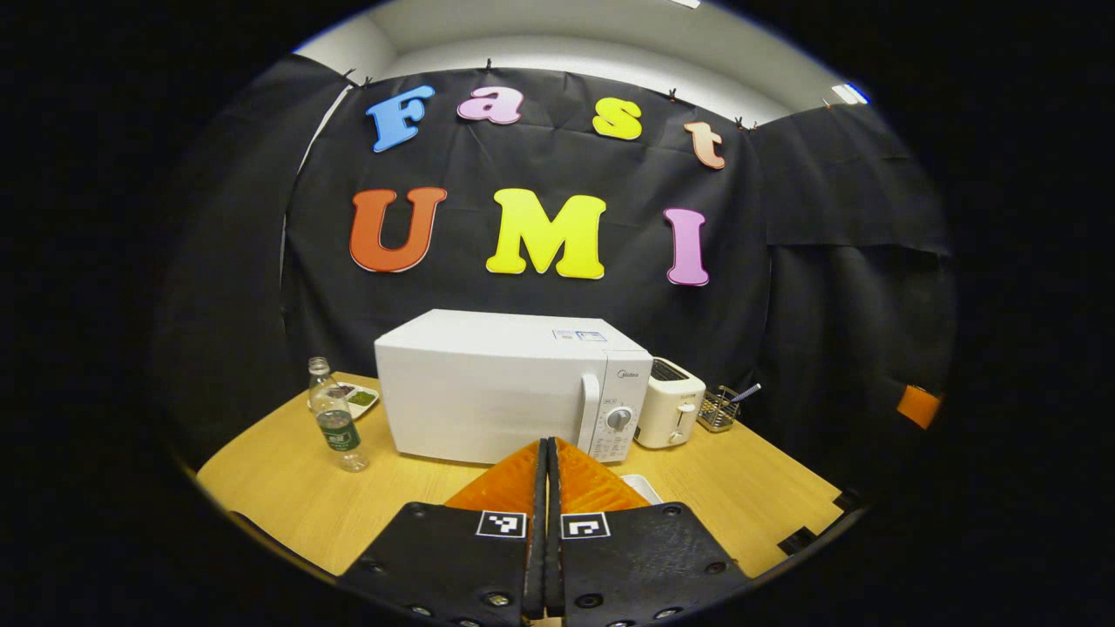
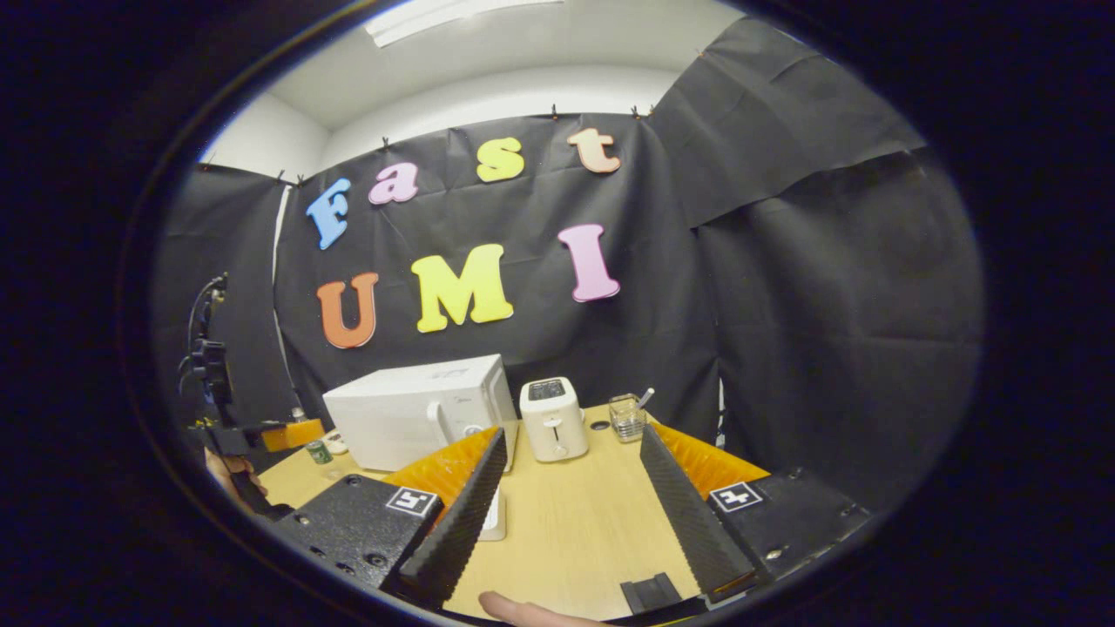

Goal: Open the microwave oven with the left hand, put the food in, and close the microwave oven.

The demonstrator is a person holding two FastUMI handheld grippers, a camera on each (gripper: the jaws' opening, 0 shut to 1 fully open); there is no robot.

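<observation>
1. Microwave oven (image 1: 514,387) first: I see it straight ahead of my left gripper (image 1: 547,453) at twelve o'clock, door shut, handle (image 1: 590,414) upright just left of the dial panel.
2. My left gripper's fingers are clenched together with nothing between them, tips aimed at the lower front of the oven, apart from it.
3. My right gripper (image 2: 571,488) has its fingers spread wide and empty, hovering over bare table (image 2: 575,531).
4. Food: a white dish (image 1: 642,488) peeks out at about three o'clock of my left fingertips, near the table's front; in the right gripper view a white edge sits just beside my left finger. I cannot tell what it holds.
5. Outward: a toaster (image 1: 669,402) stands just right of the oven, a water bottle (image 1: 338,427) at nine o'clock.
6. Risks, as I judge them: clenched fingers cannot hook the handle, so I must part them first; a pull off-line could drag the light oven toward the toaster, and the swinging door could hit the bottle.
</observation>
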